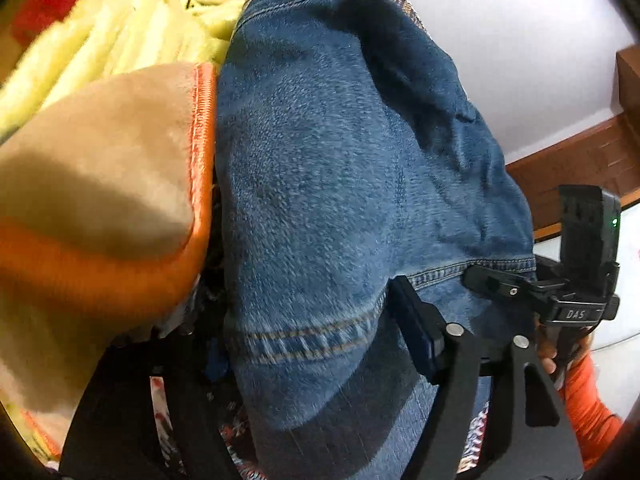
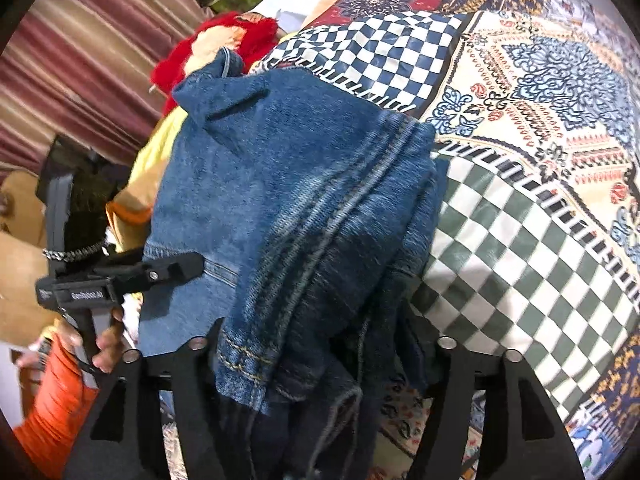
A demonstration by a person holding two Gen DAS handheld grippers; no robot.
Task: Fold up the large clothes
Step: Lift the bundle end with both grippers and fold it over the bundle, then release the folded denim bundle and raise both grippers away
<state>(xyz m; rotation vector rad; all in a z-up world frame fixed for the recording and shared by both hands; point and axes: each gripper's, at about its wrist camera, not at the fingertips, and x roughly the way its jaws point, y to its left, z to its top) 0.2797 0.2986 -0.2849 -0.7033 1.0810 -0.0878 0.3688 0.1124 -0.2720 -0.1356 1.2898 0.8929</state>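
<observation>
Looking down the left wrist view: jeans (image 1: 340,180) fill the frame centre, bunched and hanging from the top edge to the bottom, orange-stitched hem across lower centre. Own fingers at the bottom edge, well apart, denim packed between them. Blue pad of the lower-right finger (image 1: 416,332) against the cloth; the other finger buried under fabric. Clamped or just resting: cannot tell.

Right gripper (image 1: 492,282) at right of that frame, tip touching the jeans' stitched edge. Only one finger visible, so jaw state there also unclear. Right hand (image 1: 548,356) on its grip below, orange sleeve (image 1: 588,408) at lower right.

Right wrist view: same jeans folded into thick layers, centre frame, lying on a patchwork bedspread (image 2: 520,100) that covers the right half. Own fingertips hidden under denim.

Left gripper (image 2: 176,269) at centre left, tip on the denim hem. Left hand (image 2: 106,340) wrapped round the handle below it.

Surroundings:
- yellow fleece (image 1: 120,24), upper left
- tan cloth with orange border (image 1: 100,152), left, touching the jeans
- red plush (image 2: 180,60), upper left
- striped curtain (image 2: 80,40), far left
</observation>
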